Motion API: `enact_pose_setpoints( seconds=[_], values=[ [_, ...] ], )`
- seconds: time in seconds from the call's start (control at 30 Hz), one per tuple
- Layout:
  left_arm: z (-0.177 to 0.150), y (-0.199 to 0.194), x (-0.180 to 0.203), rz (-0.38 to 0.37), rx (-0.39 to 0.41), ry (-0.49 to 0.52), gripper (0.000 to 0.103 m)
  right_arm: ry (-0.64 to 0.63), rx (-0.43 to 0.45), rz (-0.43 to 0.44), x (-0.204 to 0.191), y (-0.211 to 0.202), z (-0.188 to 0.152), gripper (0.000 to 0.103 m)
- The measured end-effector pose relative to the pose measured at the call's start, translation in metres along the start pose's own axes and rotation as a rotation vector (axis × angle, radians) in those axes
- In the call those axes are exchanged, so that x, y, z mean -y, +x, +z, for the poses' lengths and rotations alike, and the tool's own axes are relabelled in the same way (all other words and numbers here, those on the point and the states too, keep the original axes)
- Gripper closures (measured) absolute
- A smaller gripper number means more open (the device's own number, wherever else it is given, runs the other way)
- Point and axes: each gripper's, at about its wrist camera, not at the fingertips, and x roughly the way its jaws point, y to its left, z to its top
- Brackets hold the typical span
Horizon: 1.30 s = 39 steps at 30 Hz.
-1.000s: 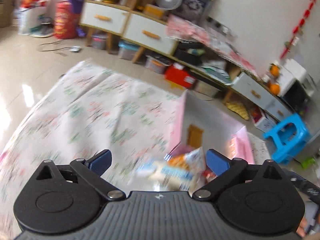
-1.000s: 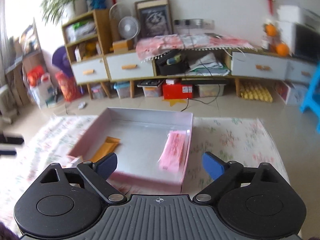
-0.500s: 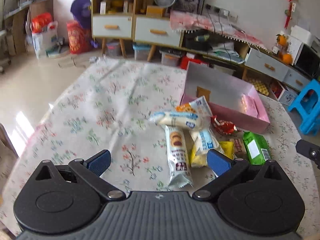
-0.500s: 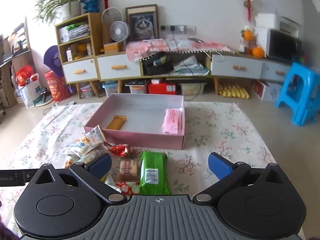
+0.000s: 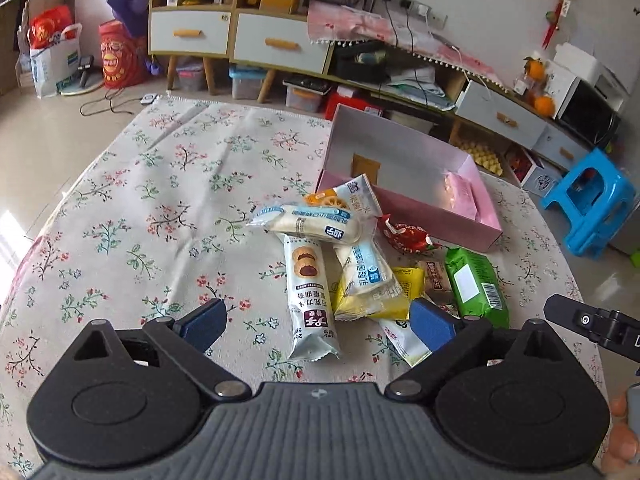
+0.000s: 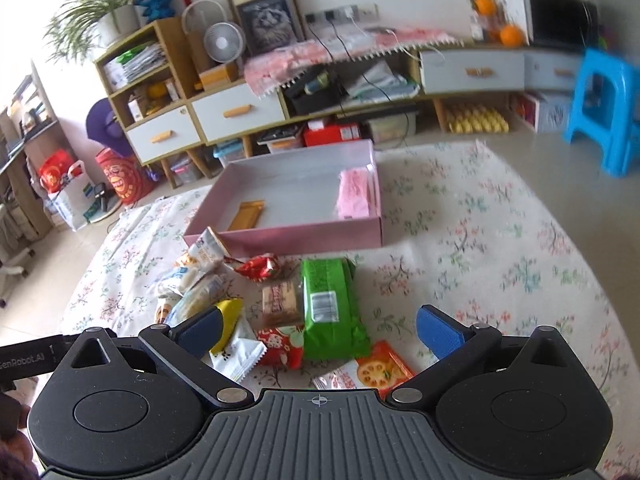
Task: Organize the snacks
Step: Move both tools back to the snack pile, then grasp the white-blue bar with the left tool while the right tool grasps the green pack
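A pink box [image 5: 436, 216] [image 6: 304, 232] sits on the floral tablecloth and holds a pink packet [image 5: 462, 196] [image 6: 356, 194] and a tan bar [image 5: 365, 167] [image 6: 247, 215]. A pile of snack packets lies in front of it: a long cookie packet [image 5: 309, 296], a white roll packet [image 5: 310, 222], a green packet [image 5: 476, 282] [image 6: 330, 306], a red wrapper [image 5: 408, 238] [image 6: 258, 266], a yellow packet [image 5: 394, 292] [image 6: 228, 318]. My left gripper [image 5: 316, 324] is open and empty above the pile's near edge. My right gripper [image 6: 318, 330] is open and empty over the green packet.
The round table's edge [image 5: 24, 248] curves at left. An orange packet [image 6: 382, 370] lies near the right gripper. A blue stool [image 5: 588, 200] [image 6: 604, 108] stands on the floor at right. Low cabinets [image 5: 240, 40] line the far wall.
Both grippers have pulled back from the box and dropped lower toward the snack pile, which now fills the near view. Both stay open and empty.
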Motion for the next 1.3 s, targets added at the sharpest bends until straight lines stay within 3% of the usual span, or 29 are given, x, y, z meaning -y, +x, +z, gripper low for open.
enact_pose_setpoints(
  seconds=[0.3, 0.7, 1.03, 1.2, 1.3],
  values=[
    [0.007, 0.004, 0.004, -0.019, -0.023, -0.016, 0.011, -0.021, -0.021, -0.038, 0.004, 0.008, -0.004, 0.0],
    [0.015, 0.027, 0.018, -0.081, -0.077, -0.002, 0.027, -0.003, -0.03, -0.073, 0.016, 0.017, -0.001, 0.0],
    [0.022, 0.061, 0.033, -0.071, -0.116, 0.033, 0.051, -0.059, -0.016, -0.085, 0.009, 0.043, 0.002, 0.002],
    [0.015, 0.072, 0.033, -0.069, -0.121, 0.077, 0.054, -0.105, -0.014, -0.096, 0.007, 0.066, 0.007, 0.002],
    [0.014, 0.068, 0.035, -0.077, -0.1, 0.105, 0.068, -0.134, -0.022, -0.093, 0.004, 0.079, 0.009, 0.006]
  ],
)
